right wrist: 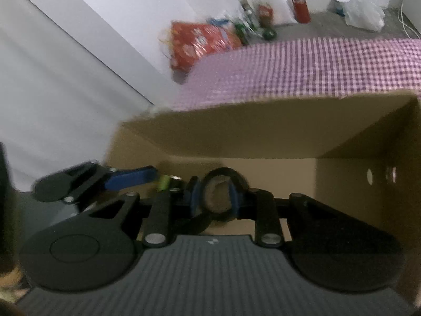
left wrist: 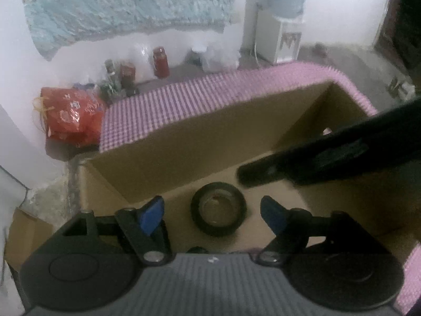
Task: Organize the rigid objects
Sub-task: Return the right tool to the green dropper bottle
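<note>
A black ring-shaped object (left wrist: 218, 229) lies flat on the floor of an open cardboard box (left wrist: 210, 137). My left gripper (left wrist: 211, 210) hangs over the box with its blue pads (left wrist: 151, 216) spread wide. The ring sits between and just beyond them, untouched. My right gripper (left wrist: 244, 176) reaches in from the right, and its dark tip ends close to the ring's far right rim. In the right wrist view the right gripper (right wrist: 214, 194) keeps a narrow gap, and the ring (right wrist: 223, 172) shows right at its blue fingertips (right wrist: 234, 194). I see no pad pressing on it.
The box (right wrist: 263, 142) stands on a pink checked cloth (left wrist: 210, 89). A small green object (right wrist: 164, 181) lies by the left gripper's finger (right wrist: 131, 179). On the floor behind are a red bag (left wrist: 71, 115), several jars and bottles (left wrist: 160, 62) and a water dispenser (left wrist: 284, 26).
</note>
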A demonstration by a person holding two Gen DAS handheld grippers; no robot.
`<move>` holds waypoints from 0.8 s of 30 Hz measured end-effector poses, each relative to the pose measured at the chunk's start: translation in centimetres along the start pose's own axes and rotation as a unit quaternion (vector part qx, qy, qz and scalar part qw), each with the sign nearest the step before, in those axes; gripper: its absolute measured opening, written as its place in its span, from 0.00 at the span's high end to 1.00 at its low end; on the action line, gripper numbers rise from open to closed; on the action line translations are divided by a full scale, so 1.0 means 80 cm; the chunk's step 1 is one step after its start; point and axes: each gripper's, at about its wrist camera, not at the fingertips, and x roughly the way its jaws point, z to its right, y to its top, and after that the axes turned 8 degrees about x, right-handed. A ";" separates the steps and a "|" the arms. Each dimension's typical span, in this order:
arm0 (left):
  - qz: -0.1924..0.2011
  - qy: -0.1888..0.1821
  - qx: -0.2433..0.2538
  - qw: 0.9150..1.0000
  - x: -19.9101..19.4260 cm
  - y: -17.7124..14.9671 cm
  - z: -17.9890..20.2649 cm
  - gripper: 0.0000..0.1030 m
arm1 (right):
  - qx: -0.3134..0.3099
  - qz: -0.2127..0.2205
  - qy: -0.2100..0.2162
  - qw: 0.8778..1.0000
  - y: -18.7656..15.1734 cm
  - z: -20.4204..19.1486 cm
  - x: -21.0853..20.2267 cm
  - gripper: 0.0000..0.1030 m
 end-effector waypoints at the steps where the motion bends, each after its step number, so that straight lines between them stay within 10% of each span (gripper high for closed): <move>1: 0.011 0.000 -0.002 1.000 -0.014 -0.003 0.000 0.21 | 0.001 0.009 0.013 1.000 -0.001 0.000 -0.016 0.76; 13: 0.182 0.036 0.010 0.983 -0.190 -0.055 0.034 0.13 | -0.028 0.139 0.132 0.981 -0.108 -0.008 -0.252 0.56; 24: 0.208 0.024 0.031 0.977 -0.204 -0.161 0.158 0.08 | -0.041 0.190 0.052 0.980 -0.274 0.057 -0.277 0.49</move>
